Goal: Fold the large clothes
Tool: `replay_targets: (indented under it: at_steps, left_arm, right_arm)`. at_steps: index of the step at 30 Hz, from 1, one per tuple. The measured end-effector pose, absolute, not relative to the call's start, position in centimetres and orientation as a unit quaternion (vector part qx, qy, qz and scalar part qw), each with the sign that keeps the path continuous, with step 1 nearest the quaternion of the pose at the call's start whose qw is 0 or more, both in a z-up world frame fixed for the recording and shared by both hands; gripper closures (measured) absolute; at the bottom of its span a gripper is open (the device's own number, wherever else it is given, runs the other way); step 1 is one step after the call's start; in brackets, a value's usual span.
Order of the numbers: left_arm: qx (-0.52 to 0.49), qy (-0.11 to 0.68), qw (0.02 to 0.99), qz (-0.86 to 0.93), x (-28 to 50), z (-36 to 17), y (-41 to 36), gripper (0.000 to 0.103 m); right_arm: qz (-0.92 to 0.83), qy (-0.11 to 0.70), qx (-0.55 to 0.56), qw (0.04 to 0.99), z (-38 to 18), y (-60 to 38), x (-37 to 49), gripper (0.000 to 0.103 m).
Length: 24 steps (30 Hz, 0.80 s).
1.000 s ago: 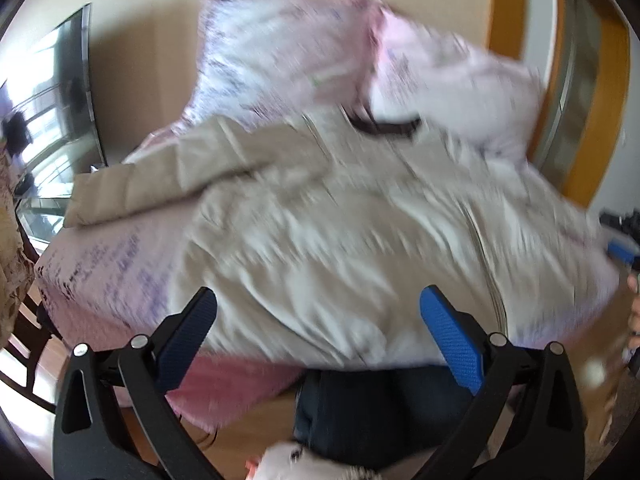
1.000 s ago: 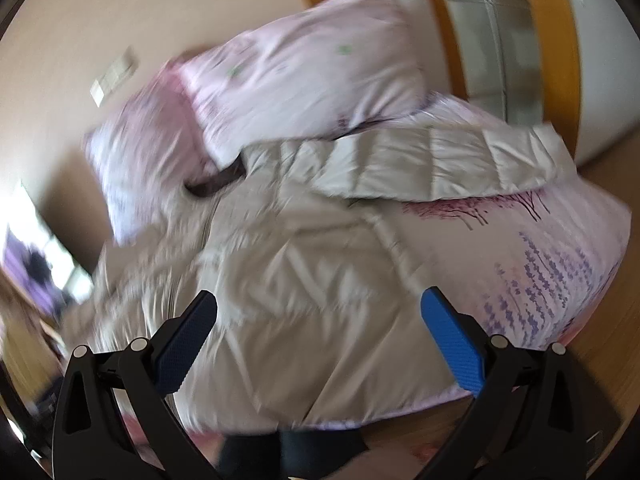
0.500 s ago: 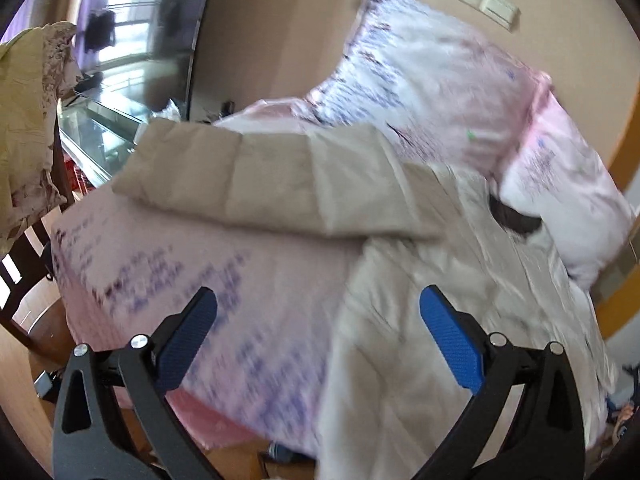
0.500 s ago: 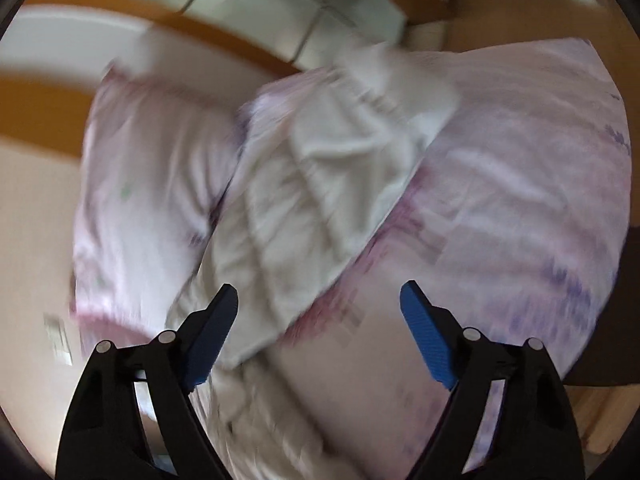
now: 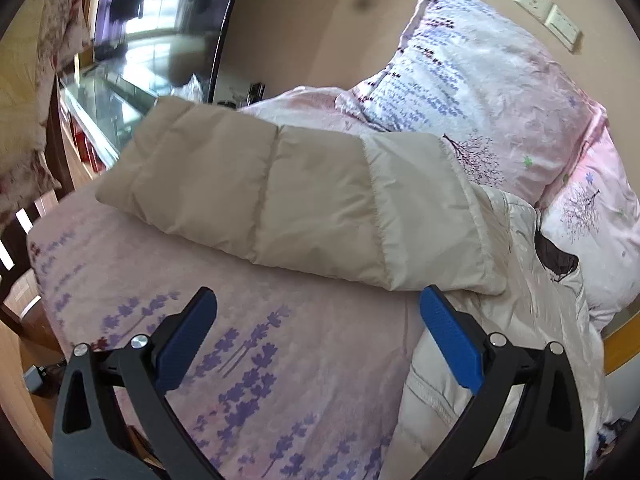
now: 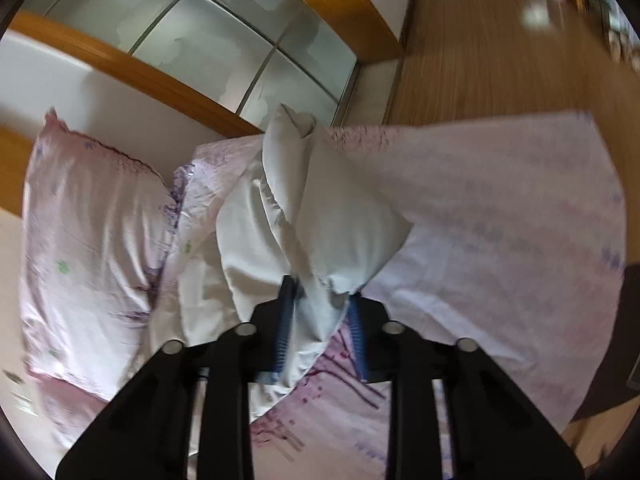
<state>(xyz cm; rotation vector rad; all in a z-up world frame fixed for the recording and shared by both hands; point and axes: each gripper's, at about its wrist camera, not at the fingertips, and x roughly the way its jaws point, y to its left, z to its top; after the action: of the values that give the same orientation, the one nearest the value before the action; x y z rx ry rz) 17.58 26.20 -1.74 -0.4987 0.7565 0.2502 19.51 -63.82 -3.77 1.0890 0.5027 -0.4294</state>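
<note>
Jacket (image 5: 304, 200) lies spread on the bed (image 5: 120, 272), its sleeve at twelve o'clock beyond the released left gripper (image 5: 316, 340); right gripper (image 6: 320, 320), just closing, pinches its other sleeve (image 6: 320, 216).

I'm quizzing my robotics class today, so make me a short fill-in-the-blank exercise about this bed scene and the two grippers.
1. The right gripper is shut on the jacket's ____.
2. The left gripper is ____, holding nothing.
3. The jacket lies on a ____.
4. The bedsheet has purple ____ printed on it.

Missing words: sleeve; open; bed; flowers
</note>
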Motion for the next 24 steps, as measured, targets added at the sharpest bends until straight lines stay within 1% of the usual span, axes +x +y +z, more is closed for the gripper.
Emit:
replay_targets:
  at_steps: [3, 6, 9, 15, 19, 24]
  left_arm:
    - [-0.252, 0.362, 0.889, 0.119, 18.0, -2.2, 26.6, 0.002]
    - [-0.263, 0.355, 0.889, 0.115, 18.1, -2.4, 26.9, 0.002]
    - [-0.263, 0.355, 0.889, 0.119, 18.3, -2.5, 27.2, 0.002]
    - [-0.261, 0.346, 0.894, 0.113, 18.6, -2.4, 27.3, 0.002]
    - [-0.233, 0.327, 0.908, 0.121, 18.3, -1.8, 26.8, 0.002]
    - [-0.234, 0.326, 0.909, 0.108, 18.3, -1.3, 26.9, 0.002]
  right_arm:
    - [-0.220, 0.233, 0.466, 0.825, -2.6, -63.0, 20.0, 0.091]
    - [-0.235, 0.228, 0.424, 0.845, -1.0, -62.0, 20.6, 0.094]
    - [-0.246, 0.218, 0.381, 0.864, 0.9, -60.7, 20.9, 0.095]
    - [-0.238, 0.181, 0.268, 0.916, 7.2, -55.6, 22.6, 0.095]
    - [-0.186, 0.146, 0.195, 0.952, 12.0, -49.5, 24.0, 0.096]
    - [-0.093, 0.121, 0.136, 0.979, 15.9, -41.4, 25.6, 0.096]
